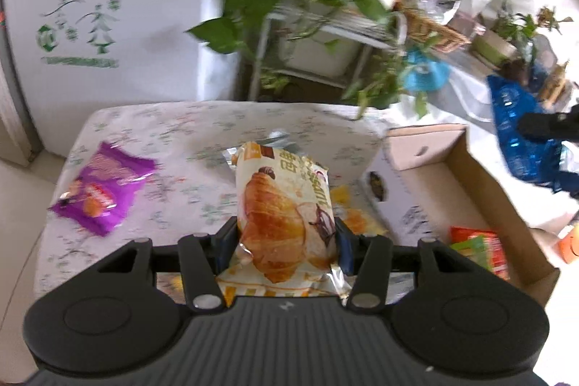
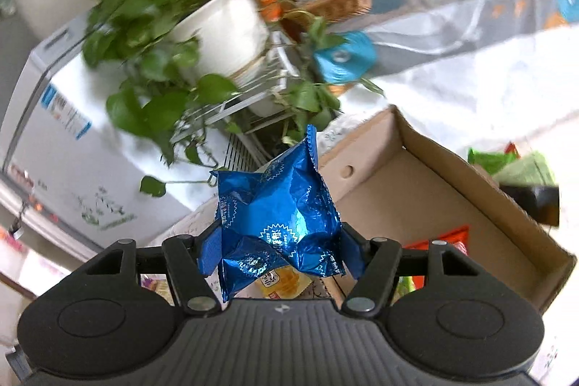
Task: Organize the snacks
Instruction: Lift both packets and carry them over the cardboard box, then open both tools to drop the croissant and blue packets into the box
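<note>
My left gripper (image 1: 286, 234) is shut on a croissant packet (image 1: 286, 205) and holds it above the floral table (image 1: 173, 132). A purple snack packet (image 1: 103, 190) lies on the table at the left. An open cardboard box (image 1: 445, 183) stands at the right with an orange-green packet (image 1: 481, 250) inside. My right gripper (image 2: 278, 250) is shut on a crumpled blue foil packet (image 2: 278, 208), held above the left end of the box (image 2: 416, 205). In the left wrist view the blue packet (image 1: 521, 136) and the right gripper show beyond the box.
A white freezer (image 1: 108, 17) stands behind the table on the left. Potted plants on a metal rack (image 1: 318, 24) stand behind it. A yellow packet (image 2: 282, 281) lies under the right gripper. Green packets (image 2: 514, 165) lie beyond the box's right wall.
</note>
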### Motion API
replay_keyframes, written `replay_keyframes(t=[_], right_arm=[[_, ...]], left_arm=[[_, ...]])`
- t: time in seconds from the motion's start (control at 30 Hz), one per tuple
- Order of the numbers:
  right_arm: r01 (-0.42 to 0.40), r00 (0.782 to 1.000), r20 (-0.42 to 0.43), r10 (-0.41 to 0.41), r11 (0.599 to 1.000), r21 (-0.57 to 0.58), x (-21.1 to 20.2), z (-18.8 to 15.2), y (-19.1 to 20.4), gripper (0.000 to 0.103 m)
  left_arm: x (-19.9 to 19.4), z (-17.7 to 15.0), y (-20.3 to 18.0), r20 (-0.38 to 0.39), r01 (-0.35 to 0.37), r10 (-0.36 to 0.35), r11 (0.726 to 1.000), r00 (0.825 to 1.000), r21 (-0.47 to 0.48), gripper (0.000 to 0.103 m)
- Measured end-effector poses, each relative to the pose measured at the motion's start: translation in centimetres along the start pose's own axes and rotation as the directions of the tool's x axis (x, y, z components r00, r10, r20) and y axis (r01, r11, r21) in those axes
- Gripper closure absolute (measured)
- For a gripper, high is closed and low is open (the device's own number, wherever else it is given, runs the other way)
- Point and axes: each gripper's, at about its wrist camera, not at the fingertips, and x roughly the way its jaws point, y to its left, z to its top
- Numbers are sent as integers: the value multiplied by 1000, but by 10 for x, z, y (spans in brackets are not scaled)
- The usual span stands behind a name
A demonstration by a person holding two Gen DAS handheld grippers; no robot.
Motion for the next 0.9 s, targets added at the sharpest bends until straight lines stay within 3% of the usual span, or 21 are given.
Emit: replay_keyframes(t=[0.43, 0.9], right_arm=[[59, 995, 63, -73, 975, 213, -22, 18, -55, 32], [67, 995, 47, -91, 925, 373, -20, 22, -83, 32]], left_arm=[[15, 13, -108, -20, 138, -137, 986, 990, 89, 51], [45, 16, -165, -93, 166, -154, 976, 984, 144, 51]])
